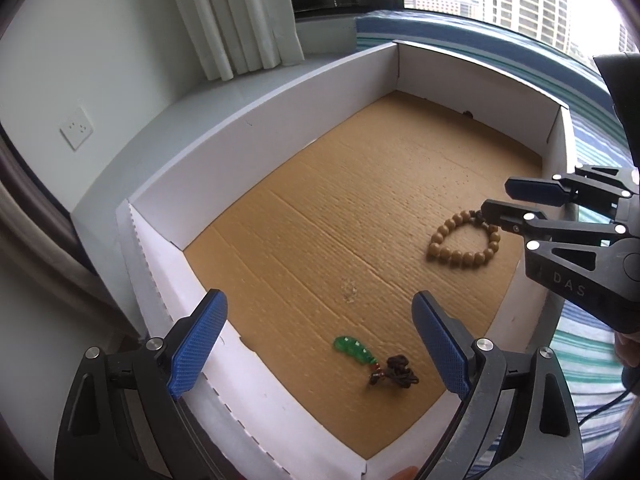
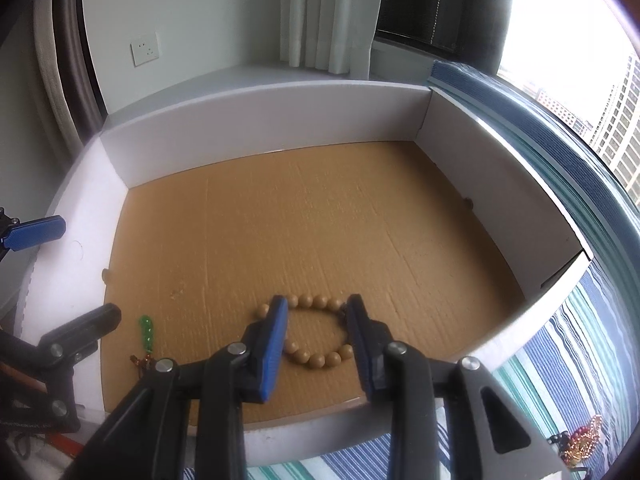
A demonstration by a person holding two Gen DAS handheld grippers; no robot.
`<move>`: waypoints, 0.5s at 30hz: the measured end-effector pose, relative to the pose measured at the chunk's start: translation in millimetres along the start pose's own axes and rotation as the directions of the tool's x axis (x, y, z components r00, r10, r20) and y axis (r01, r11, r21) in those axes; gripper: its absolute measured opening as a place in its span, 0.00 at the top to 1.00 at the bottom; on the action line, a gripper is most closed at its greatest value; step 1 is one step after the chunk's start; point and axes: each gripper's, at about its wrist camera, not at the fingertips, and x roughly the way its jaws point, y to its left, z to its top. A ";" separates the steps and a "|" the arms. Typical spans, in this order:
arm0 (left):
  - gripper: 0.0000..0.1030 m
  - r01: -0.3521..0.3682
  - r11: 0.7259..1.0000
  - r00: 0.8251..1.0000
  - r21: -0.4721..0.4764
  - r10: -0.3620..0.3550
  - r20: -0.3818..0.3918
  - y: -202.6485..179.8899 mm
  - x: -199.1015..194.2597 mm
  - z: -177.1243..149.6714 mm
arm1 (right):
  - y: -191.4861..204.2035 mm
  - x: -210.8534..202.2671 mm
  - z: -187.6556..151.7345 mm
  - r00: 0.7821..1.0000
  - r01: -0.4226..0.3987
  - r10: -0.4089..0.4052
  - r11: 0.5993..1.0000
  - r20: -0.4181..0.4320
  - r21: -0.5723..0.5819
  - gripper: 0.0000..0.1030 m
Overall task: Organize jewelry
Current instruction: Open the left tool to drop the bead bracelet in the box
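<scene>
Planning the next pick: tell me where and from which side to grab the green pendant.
Grip the green pendant across its narrow width, coming straight down from above. It lies flat on the box floor, long and thin, with a dark knotted cord at one end. The left tongs hover open over it.

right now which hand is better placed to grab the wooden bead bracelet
Right. The right gripper hangs directly over the wooden bead bracelet, jaws apart and straddling it; the left gripper hovers over the green pendant.
</scene>
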 end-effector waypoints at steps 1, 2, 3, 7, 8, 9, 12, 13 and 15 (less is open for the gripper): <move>0.09 0.006 1.000 1.000 0.003 -0.006 0.002 -2.5 -2.6 -3.0 | 0.2 -3.2 -4.5 1.000 0.005 -0.005 1.000 0.004 0.002 0.70; 0.09 0.015 1.000 1.000 0.007 -0.015 0.001 -4.7 -4.7 -5.6 | 0.6 -5.8 -8.9 1.000 0.008 -0.008 1.000 0.009 0.005 0.70; 0.09 0.022 1.000 1.000 0.011 -0.022 0.002 -7.1 -6.7 -8.1 | 0.3 -8.9 -13.6 1.000 0.010 -0.010 1.000 0.014 0.009 0.70; 0.09 0.021 0.998 0.999 0.052 -0.022 0.024 -18.6 -18.0 -16.8 | 3.5 -20.2 -31.3 0.999 0.035 -0.035 0.999 0.016 -0.002 0.70; 0.08 0.020 0.998 0.999 0.059 -0.022 0.032 -19.6 -19.2 -16.8 | 4.2 -22.1 -34.4 0.999 0.041 -0.040 0.999 0.017 -0.009 0.70; 0.07 0.019 0.998 0.999 0.055 -0.021 0.045 -19.3 -20.8 -16.1 | 4.4 -24.0 -36.4 0.999 0.046 -0.045 0.999 0.019 -0.011 0.70; 0.07 0.012 1.000 0.992 -0.019 -0.009 0.122 -7.7 -35.5 -15.2 | -0.2 -36.8 -38.6 0.998 0.024 -0.026 0.999 0.050 0.041 0.66; 0.05 0.015 0.999 0.987 -0.048 -0.008 0.159 -4.1 -44.6 -15.7 | -3.9 -43.2 -39.4 0.997 0.007 -0.012 0.997 0.072 0.073 0.56; 0.02 0.044 0.995 0.974 -0.089 -0.022 0.227 0.7 -64.8 -17.6 | -8.1 -65.6 -47.0 0.989 -0.026 0.010 0.994 0.146 0.103 0.43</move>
